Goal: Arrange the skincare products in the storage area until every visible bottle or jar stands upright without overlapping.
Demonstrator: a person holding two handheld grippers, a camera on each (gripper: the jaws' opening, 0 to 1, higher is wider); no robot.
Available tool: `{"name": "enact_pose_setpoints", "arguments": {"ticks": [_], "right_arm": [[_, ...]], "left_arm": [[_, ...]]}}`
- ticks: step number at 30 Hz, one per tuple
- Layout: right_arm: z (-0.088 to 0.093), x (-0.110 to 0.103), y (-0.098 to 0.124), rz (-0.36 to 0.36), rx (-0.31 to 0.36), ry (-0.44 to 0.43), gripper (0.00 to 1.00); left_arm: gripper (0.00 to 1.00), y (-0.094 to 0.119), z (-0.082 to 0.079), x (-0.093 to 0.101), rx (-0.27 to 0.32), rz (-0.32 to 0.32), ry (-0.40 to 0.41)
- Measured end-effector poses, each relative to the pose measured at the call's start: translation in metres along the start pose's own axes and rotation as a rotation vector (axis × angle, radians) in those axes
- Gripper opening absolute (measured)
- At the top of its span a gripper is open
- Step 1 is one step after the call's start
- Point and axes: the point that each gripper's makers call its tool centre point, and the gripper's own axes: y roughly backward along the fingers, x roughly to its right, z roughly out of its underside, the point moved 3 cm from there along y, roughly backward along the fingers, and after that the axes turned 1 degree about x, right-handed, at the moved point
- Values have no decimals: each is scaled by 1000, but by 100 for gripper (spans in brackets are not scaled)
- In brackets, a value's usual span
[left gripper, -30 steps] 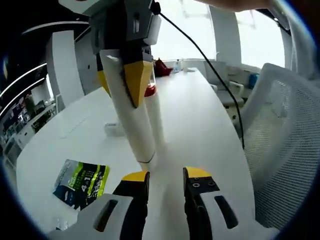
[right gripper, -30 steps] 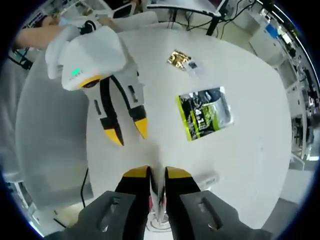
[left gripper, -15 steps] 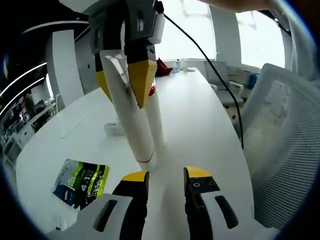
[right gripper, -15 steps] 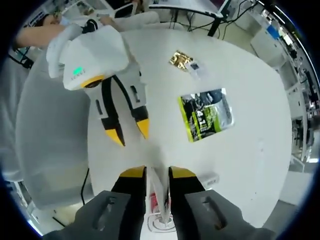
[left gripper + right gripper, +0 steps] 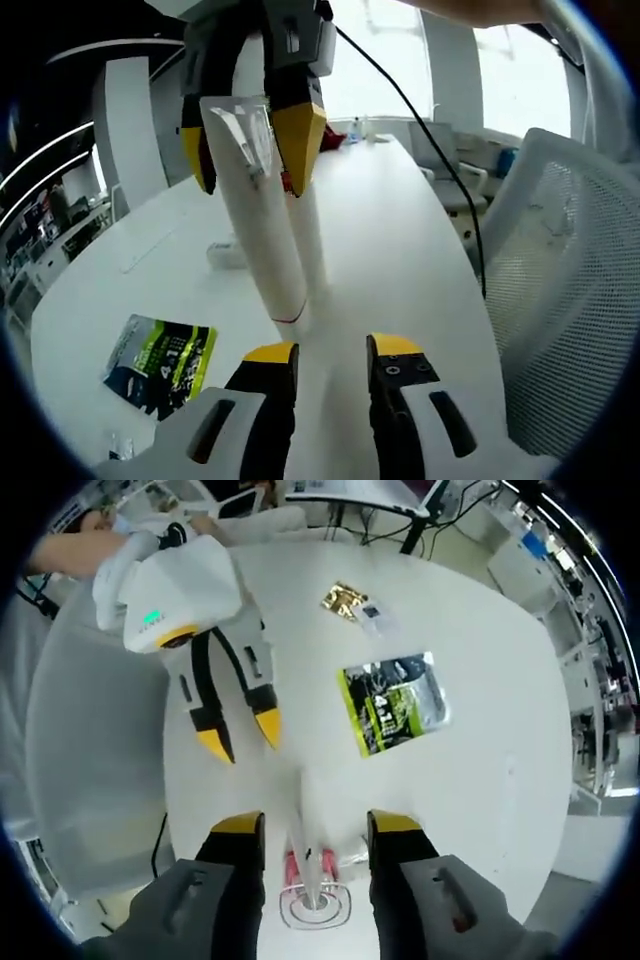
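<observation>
table: long white table (image 5: 400, 250), same top seen from above in right gripper view (image 5: 480, 780); holds everything below
chair: white mesh chair (image 5: 560, 300) just beside the table's edge in left gripper view; pale chair back at the left of right gripper view (image 5: 90, 760)
right gripper: hangs down from the top of left gripper view (image 5: 250, 150), yellow tips apart either side of the tube's top end, not clamped on it, gaps visible; in its own view jaws spread wide (image 5: 315, 830), tube top between them, untouched
left gripper: own jaws at the bottom of its view (image 5: 330, 360), parted with a narrow gap, nothing between, tips just short of the tube's base; seen from above in right gripper view (image 5: 235, 730), white body with green light, tips apart, near the tube
tube: tall white tube (image 5: 265, 230) standing on the table, cap end down, leaning a bit, clear crimped end up; from above in right gripper view (image 5: 308, 850), on its own
second bottle: slim white item with a red part (image 5: 305, 215) right behind the tube, touching or overlapping it by sight; cannot tell what it is; red bit beside the tube from above (image 5: 296, 865)
sachet: green and black packet (image 5: 160, 360) flat on the table, well apart from the tube; also (image 5: 392, 702)
small white item: (image 5: 228, 255) lying on the table behind the tube, too blurred to identify
gold packet: small gold wrapper (image 5: 342, 598) far end of the table, clear sachet (image 5: 378, 618) just beside it
cable: black cable (image 5: 430, 140) running from right gripper across the table
</observation>
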Motion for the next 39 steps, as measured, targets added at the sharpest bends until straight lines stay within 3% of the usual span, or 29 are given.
{"name": "enact_pose_setpoints", "arguments": {"ticks": [6,21,39], "right_arm": [[6,2,7,18,11,-20,47],[41,4,26,69,36,-127,60],[80,-14,47,171,103,-294,76]], "left_arm": [[28,0,1,2,-2,8,5],[28,0,5,2,-20,4,9],[27,3,8,4,-70,-12,-14]]}}
